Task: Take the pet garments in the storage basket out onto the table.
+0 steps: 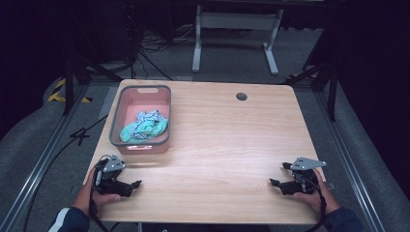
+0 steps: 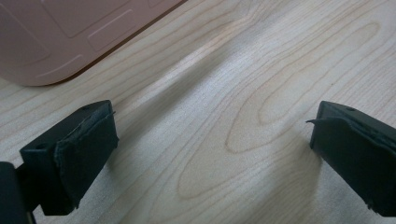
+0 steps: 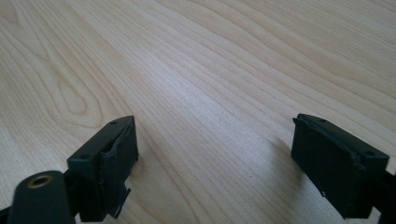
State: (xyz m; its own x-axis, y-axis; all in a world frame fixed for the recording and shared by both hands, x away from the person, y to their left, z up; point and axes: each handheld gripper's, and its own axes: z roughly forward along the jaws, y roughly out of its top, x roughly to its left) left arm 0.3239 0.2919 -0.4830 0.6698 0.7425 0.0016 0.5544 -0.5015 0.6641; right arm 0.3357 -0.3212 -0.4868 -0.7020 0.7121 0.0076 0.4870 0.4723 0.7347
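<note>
A pink basket (image 1: 141, 98) with a grey rim stands at the table's left side, holding a bundle of teal and striped cloth (image 1: 145, 126). My left gripper (image 1: 134, 184) rests on the table near the front left corner, just in front of the basket, open with bare wood between its jaws. The left gripper view shows the basket's pink wall (image 2: 60, 32) at top left. Near the front right corner my right gripper (image 1: 278, 180) lies on the table, open and holding nothing; its own view looks over bare wood between its wide-apart jaws.
The light wooden table (image 1: 217, 145) has a round cable hole (image 1: 241, 96) near its far edge. Beyond the table are a white desk frame (image 1: 237, 34), cables on the grey floor, and dark curtains.
</note>
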